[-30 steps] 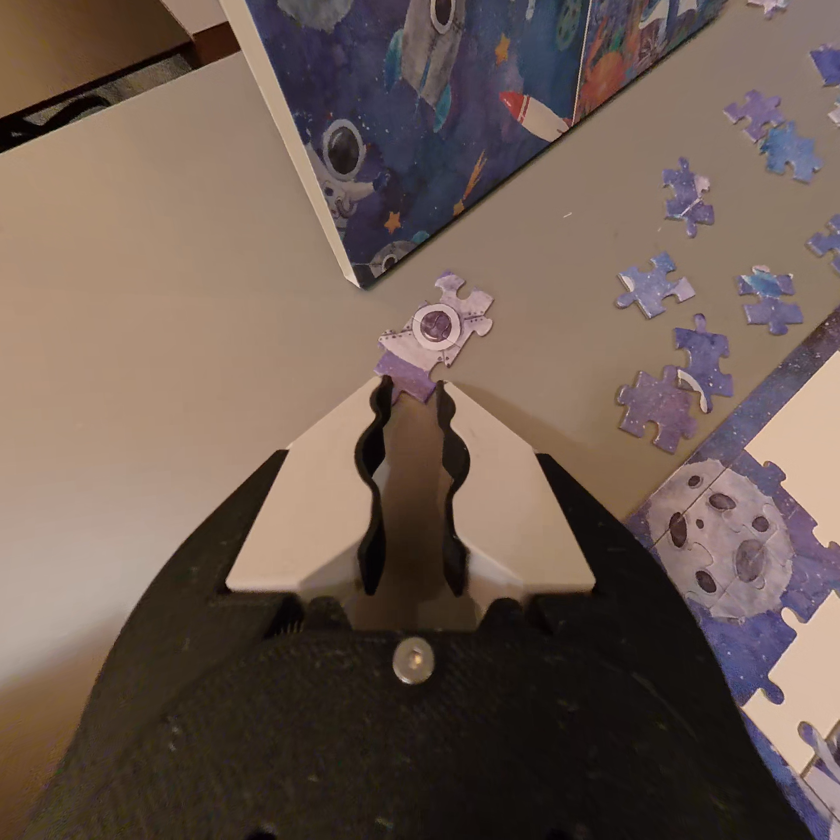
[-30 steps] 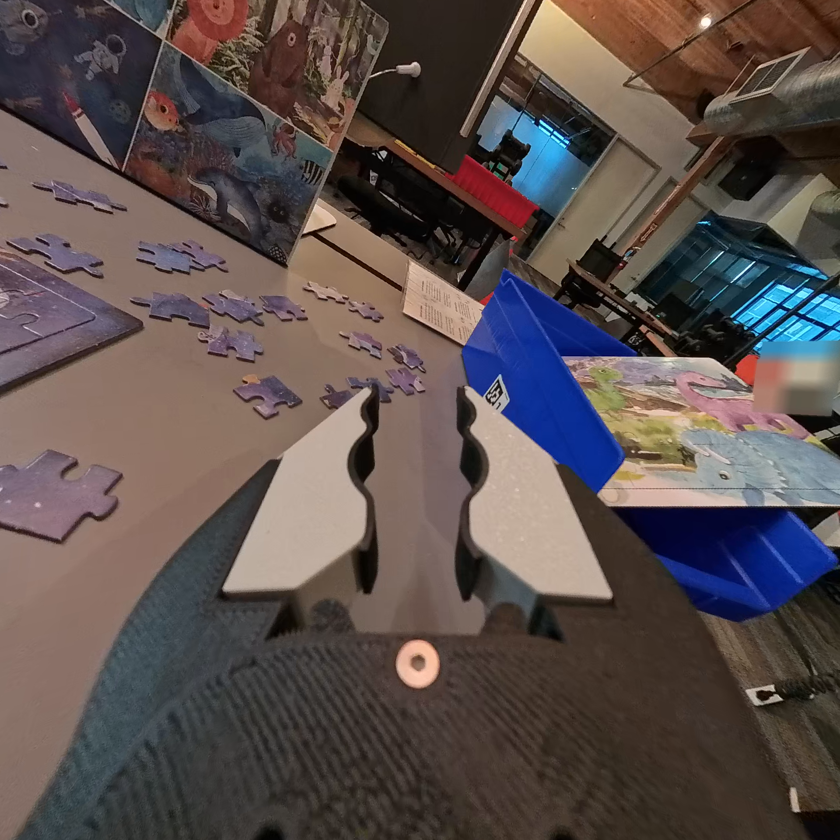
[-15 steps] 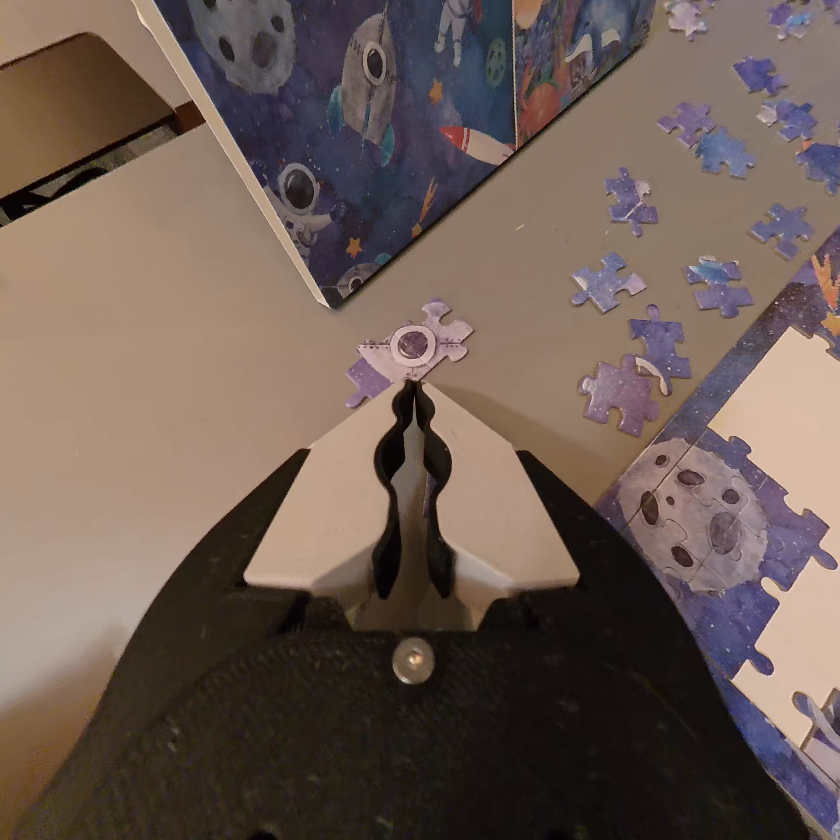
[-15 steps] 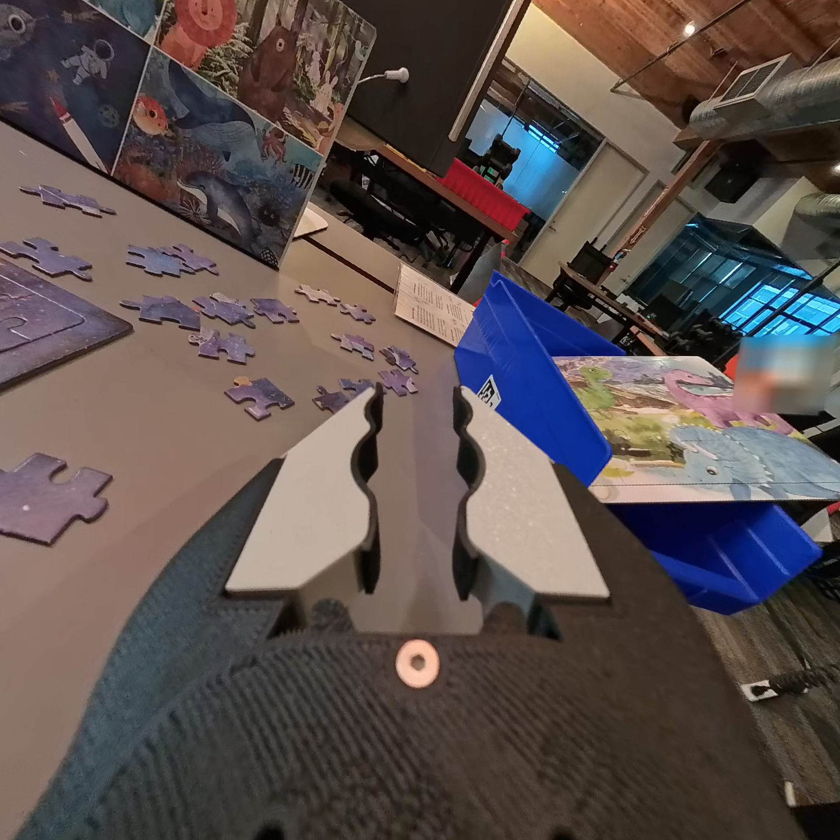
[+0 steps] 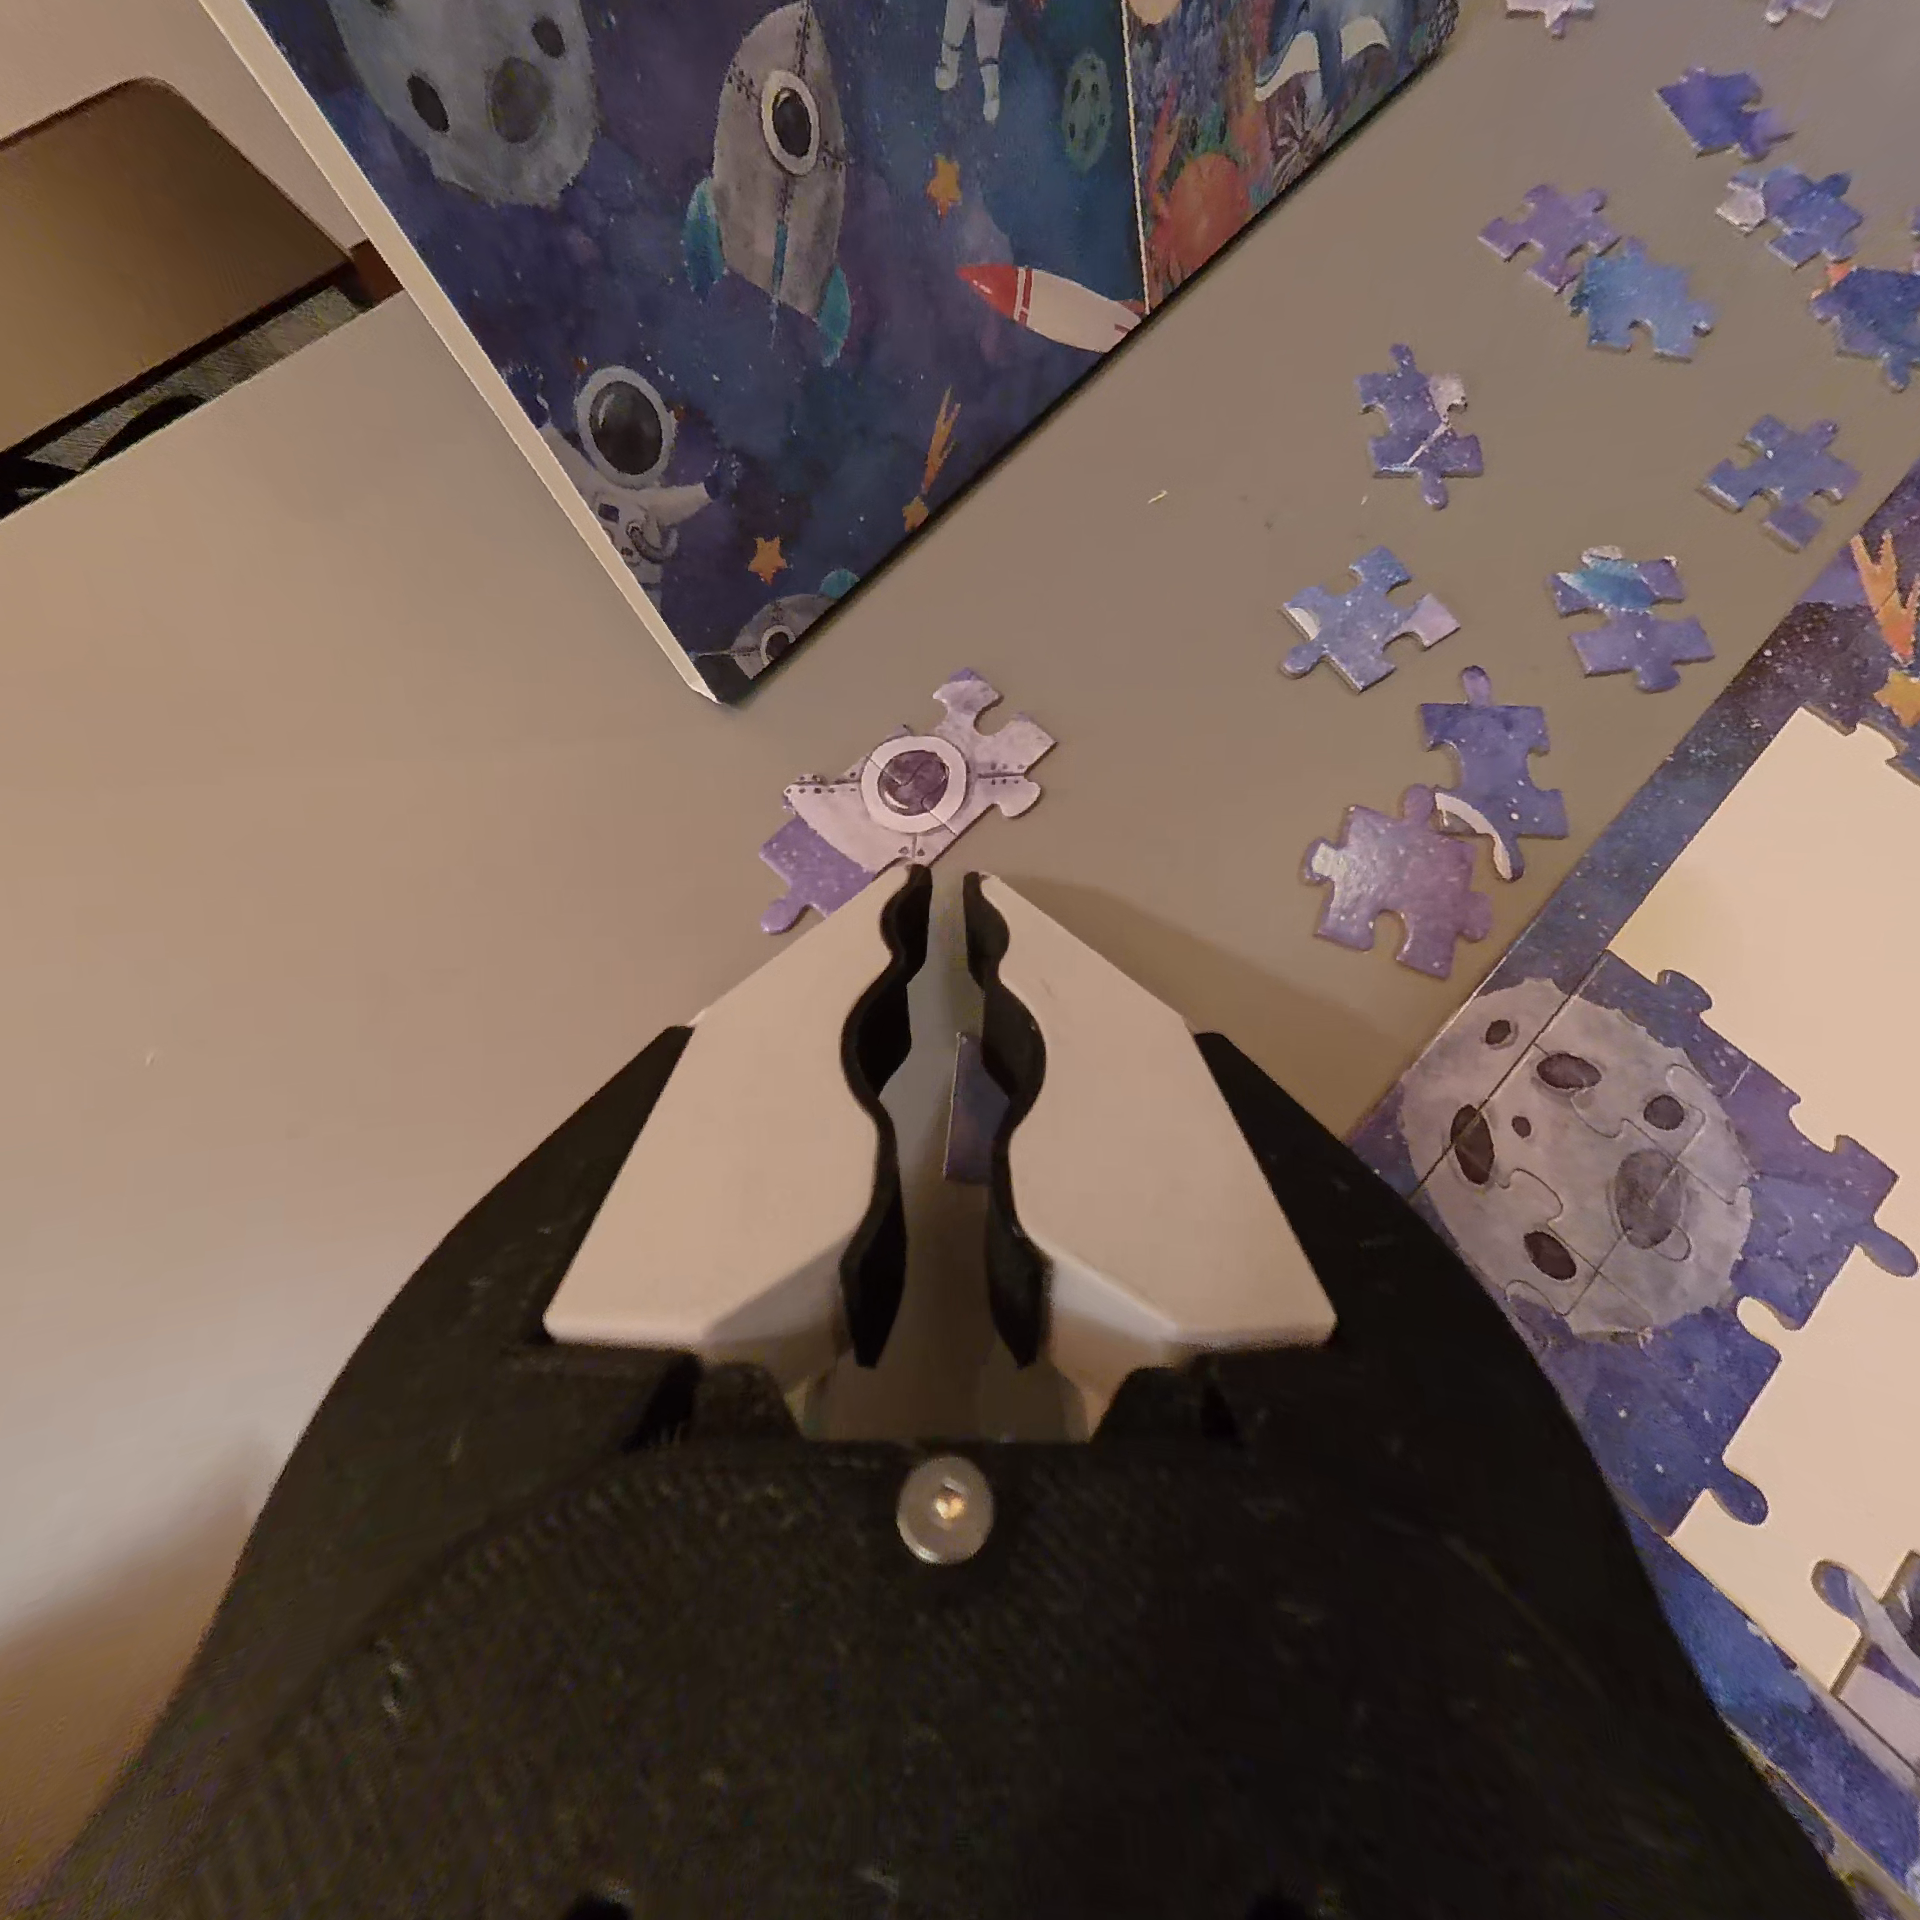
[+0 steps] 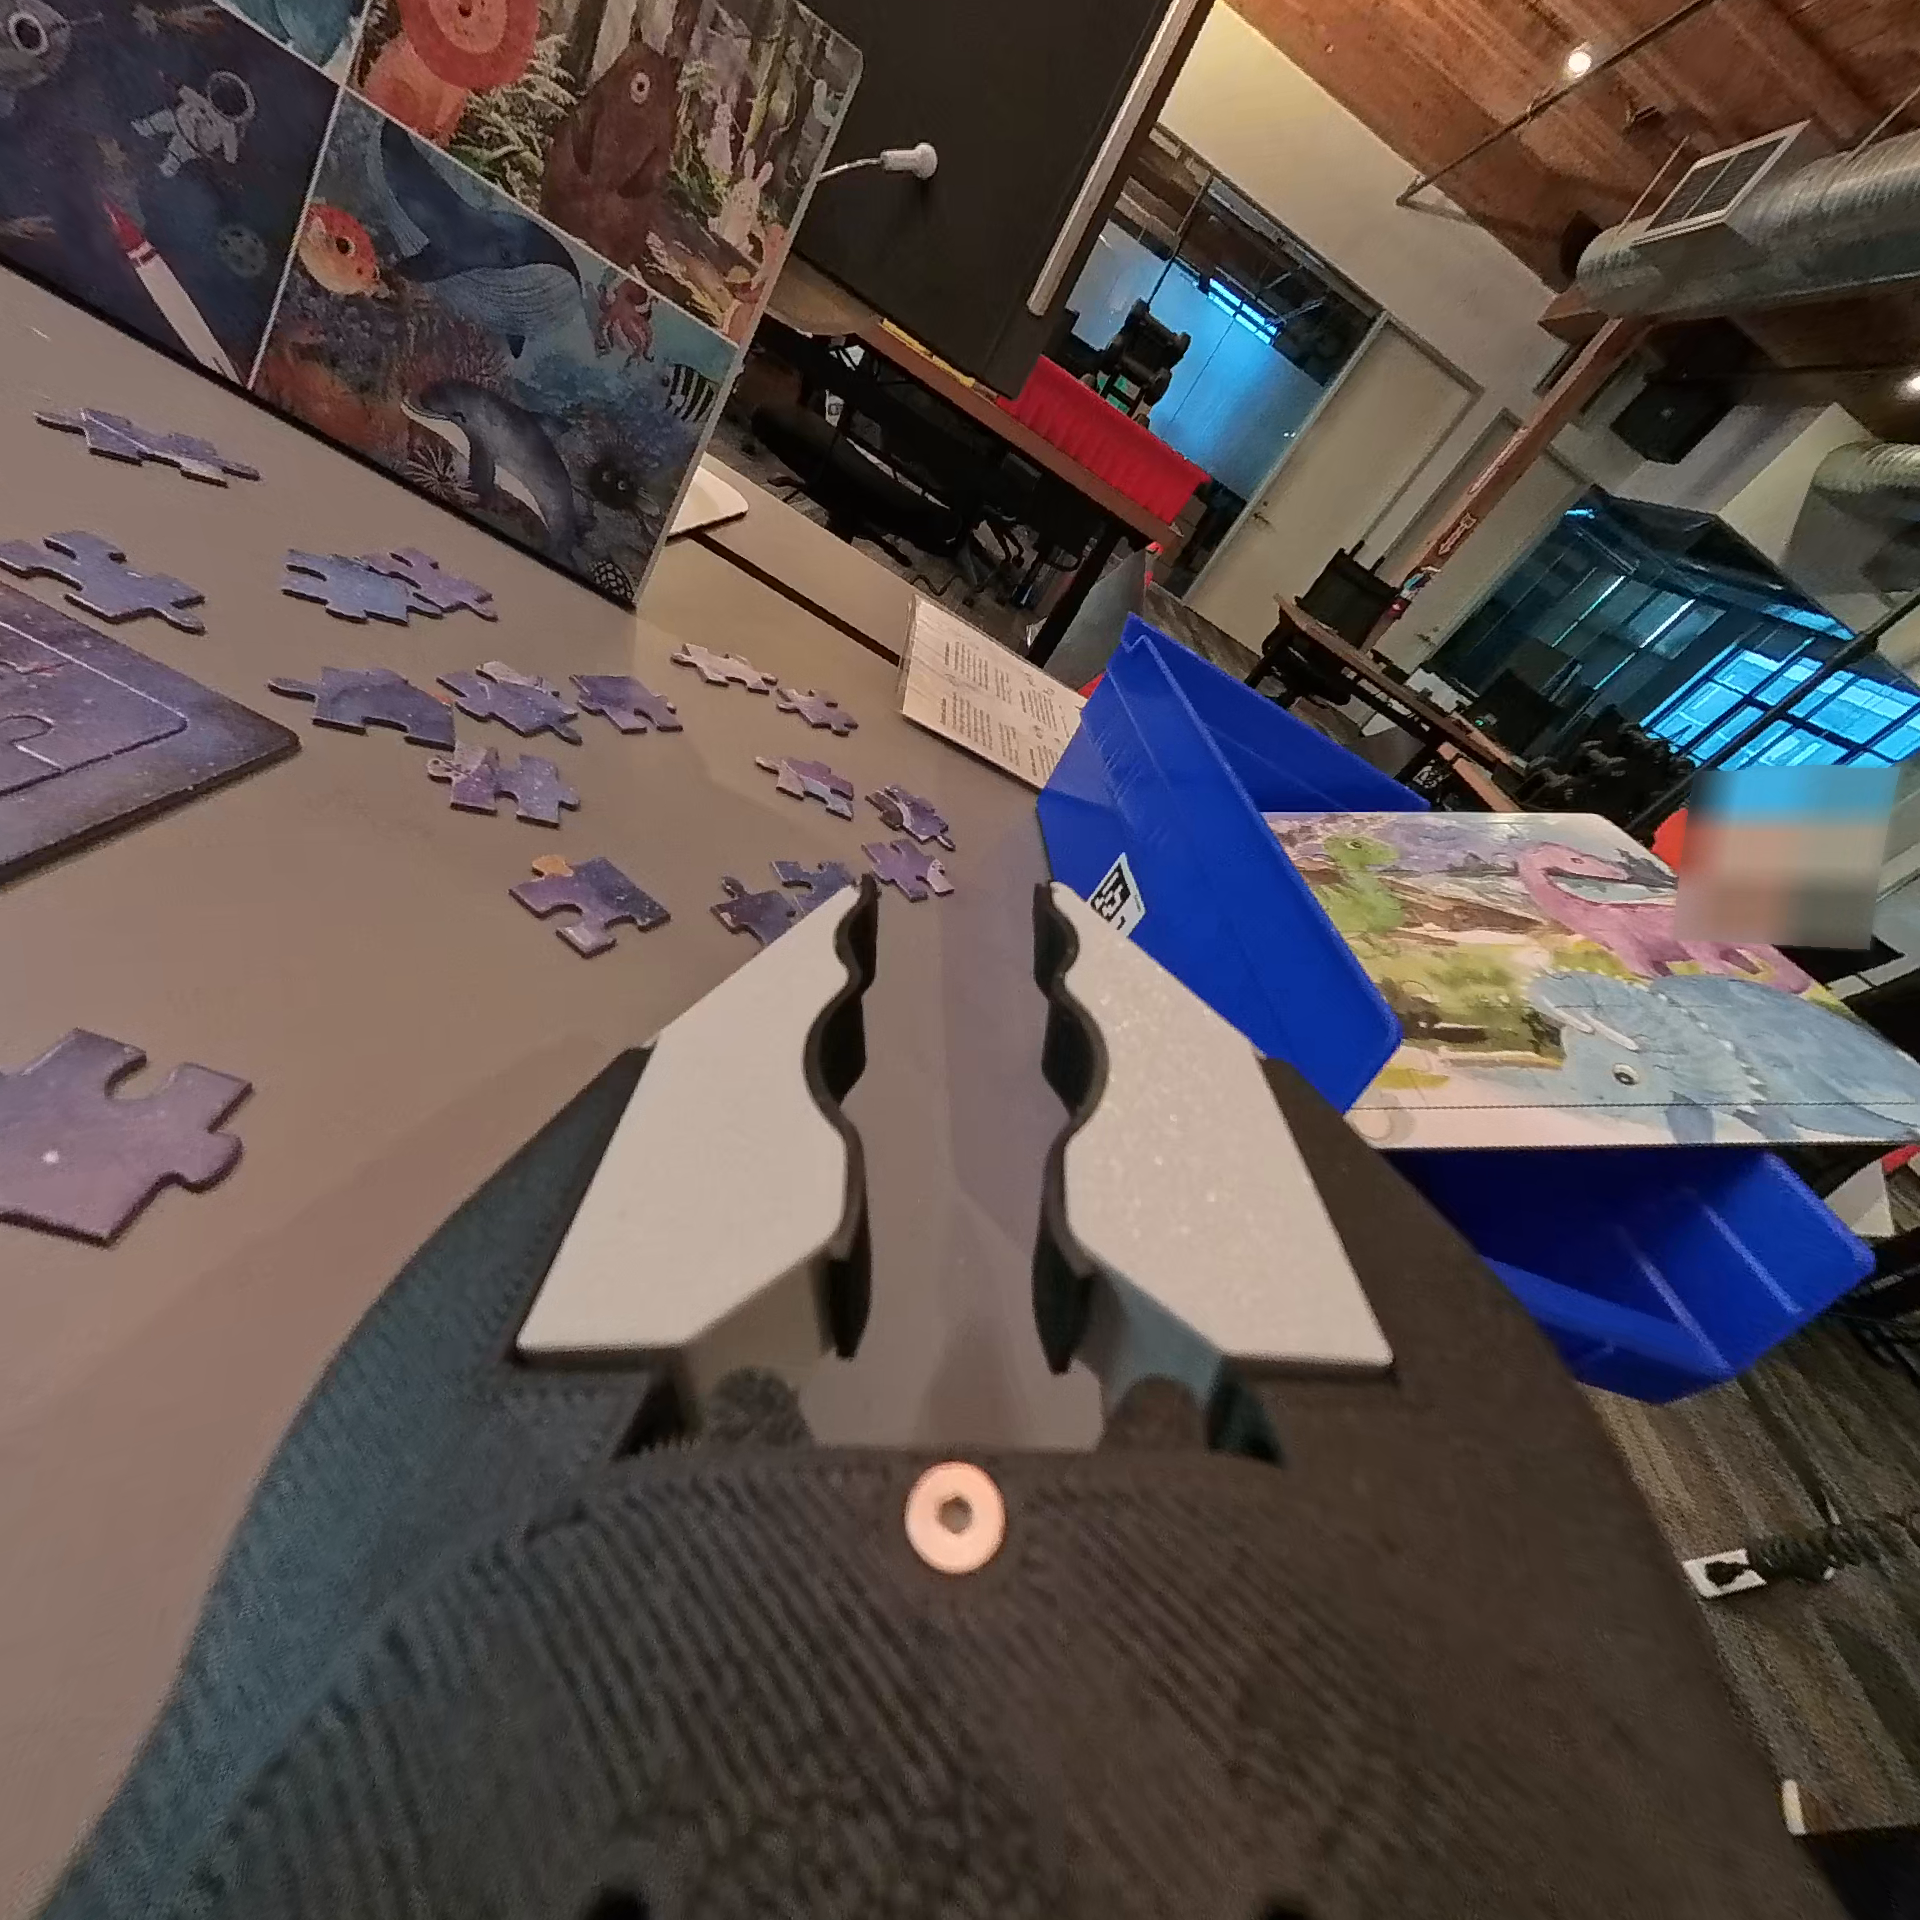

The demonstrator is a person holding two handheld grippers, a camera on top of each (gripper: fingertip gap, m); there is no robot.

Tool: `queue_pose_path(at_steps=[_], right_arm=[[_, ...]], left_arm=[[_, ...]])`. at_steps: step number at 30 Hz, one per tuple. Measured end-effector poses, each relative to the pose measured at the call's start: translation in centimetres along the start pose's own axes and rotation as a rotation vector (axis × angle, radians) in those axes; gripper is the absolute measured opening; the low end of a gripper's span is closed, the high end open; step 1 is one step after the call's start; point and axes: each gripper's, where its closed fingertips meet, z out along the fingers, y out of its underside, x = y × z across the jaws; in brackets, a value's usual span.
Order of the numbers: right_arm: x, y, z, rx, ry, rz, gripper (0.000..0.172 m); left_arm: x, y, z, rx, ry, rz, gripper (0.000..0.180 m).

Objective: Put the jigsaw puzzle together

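Hovering left claw (image 5: pixel 940 883) nearly closed beside rocket puzzle pieces (image 5: pixel 914 795), right claw (image 6: pixel 954 896) apart, blue bin (image 6: pixel 1226 831) only there.

No legible wording anywhere. Printed sheet (image 6: pixel 992 701) flat on the bench (image 6: pixel 343 966) beside the blue bin (image 6: pixel 1226 904): rows of small dark print, too fine to make out. White sticker (image 6: pixel 1117 896) on the bin's outer wall: black square-code pattern only. Puzzle box (image 5: pixel 831 260): pictures only.
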Motion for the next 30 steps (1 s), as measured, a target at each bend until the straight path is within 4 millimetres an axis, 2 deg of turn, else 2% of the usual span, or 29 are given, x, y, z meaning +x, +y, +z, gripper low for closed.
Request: queue_pose_path(at_steps=[7, 10, 13, 30], right_arm=[[0.4, 0.0, -0.2, 0.007, 0.012, 0.015, 0.017], [0.3, -0.1, -0.3, 0.007, -0.005, 0.018, 0.001], [0.2, -0.3, -0.5, 0.020, -0.028, 0.043, 0.000], [1.0, -1.0, -1.2, 0.071, -0.043, 0.137, 0.000]], left_arm=[[0.1, 0.2, 0.2, -0.014, 0.004, 0.009, 0.007], [0.1, 0.3, 0.3, -0.025, 0.004, 0.009, 0.010], [0.2, 0.7, 0.6, -0.060, 0.002, 0.012, 0.019], [0.0, 0.7, 0.7, -0.063, 0.002, 0.001, 0.022]])
